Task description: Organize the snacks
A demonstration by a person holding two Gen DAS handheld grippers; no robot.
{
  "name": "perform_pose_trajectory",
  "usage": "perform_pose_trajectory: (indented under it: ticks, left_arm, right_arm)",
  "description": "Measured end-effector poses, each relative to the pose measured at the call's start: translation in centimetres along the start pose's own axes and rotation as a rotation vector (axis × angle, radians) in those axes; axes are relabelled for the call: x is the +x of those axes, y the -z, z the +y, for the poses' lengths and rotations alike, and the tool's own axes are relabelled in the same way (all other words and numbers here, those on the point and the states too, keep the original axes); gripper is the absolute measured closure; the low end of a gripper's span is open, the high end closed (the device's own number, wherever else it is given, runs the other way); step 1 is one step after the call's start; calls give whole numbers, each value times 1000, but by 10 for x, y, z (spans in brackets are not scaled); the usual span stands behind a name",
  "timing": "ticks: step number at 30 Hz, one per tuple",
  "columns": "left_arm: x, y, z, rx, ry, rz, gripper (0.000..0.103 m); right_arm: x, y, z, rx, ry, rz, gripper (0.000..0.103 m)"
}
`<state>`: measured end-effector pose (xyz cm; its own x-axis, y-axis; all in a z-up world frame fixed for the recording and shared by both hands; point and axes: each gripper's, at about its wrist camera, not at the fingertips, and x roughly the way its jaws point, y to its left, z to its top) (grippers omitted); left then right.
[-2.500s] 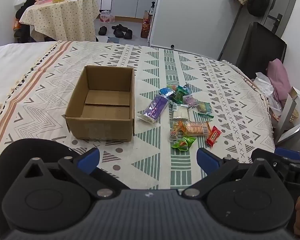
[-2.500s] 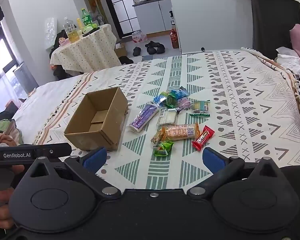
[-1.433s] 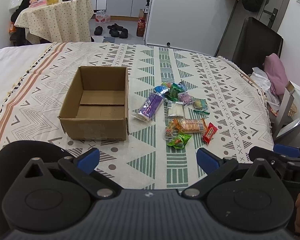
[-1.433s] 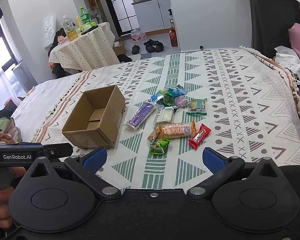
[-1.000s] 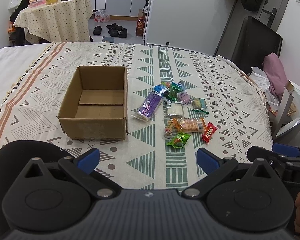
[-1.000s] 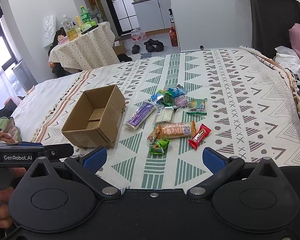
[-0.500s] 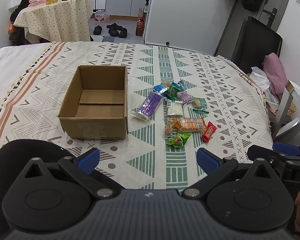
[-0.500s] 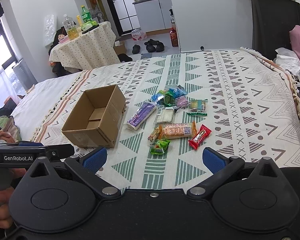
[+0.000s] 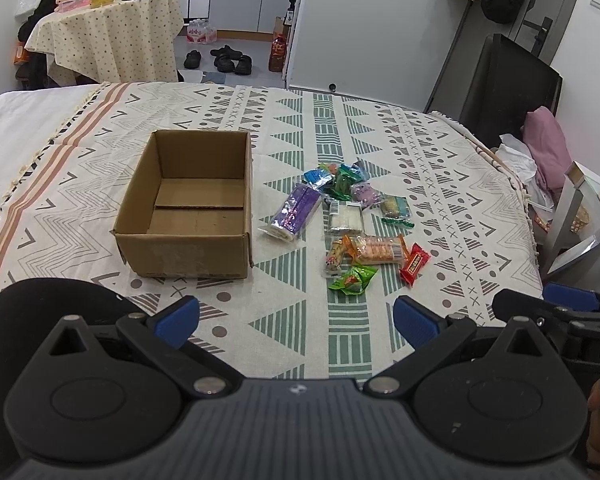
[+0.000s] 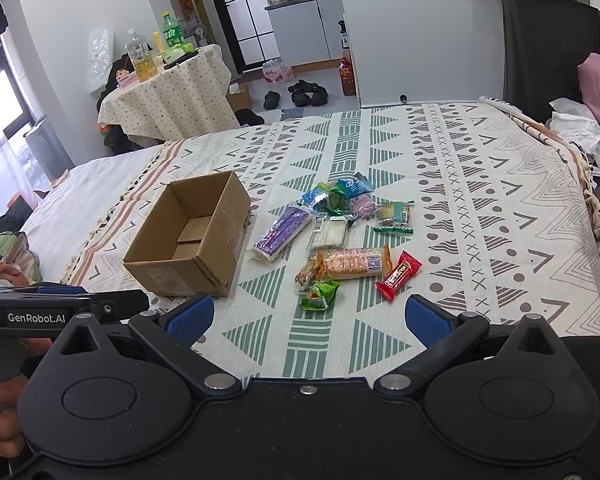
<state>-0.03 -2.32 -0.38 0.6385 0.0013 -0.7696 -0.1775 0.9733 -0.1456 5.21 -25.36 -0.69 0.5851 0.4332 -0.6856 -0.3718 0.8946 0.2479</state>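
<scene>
A bed covered by a cream blanket with green and grey geometric bands (image 9: 440,168) fills both views. Toward its left side stands an open brown cardboard box (image 9: 188,208), nothing inside; just right of it lies a loose cluster of wrapped snacks (image 9: 352,224), with bare blanket out to the right edge. Beyond the far edge are a dotted-cloth round table (image 10: 172,92) and shoes on the floor (image 10: 300,94). The left gripper (image 9: 296,318) and right gripper (image 10: 306,318) hover over the near edge, jaws spread wide, holding nothing.
</scene>
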Motion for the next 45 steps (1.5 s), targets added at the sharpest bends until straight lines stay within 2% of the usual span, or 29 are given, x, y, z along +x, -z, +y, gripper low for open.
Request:
perform_pose_trajectory:
  ticks: [12,22,38,45]
  left_arm:
    - [11,-5,3,-11,10,14,0]
    - [37,-10,-2,-20,29,31,1]
    - [85,-15,-18,-33,40,86,3]
    - [111,-18,-30,-30,34,111,10]
  right_arm:
    - [4,0,-3,-3,-3,9,0]
    - [25,5,-19,23,24,18,0]
    - [61,9,-52,98,26,87,0]
    - [80,11,-68,128,24,112,0]
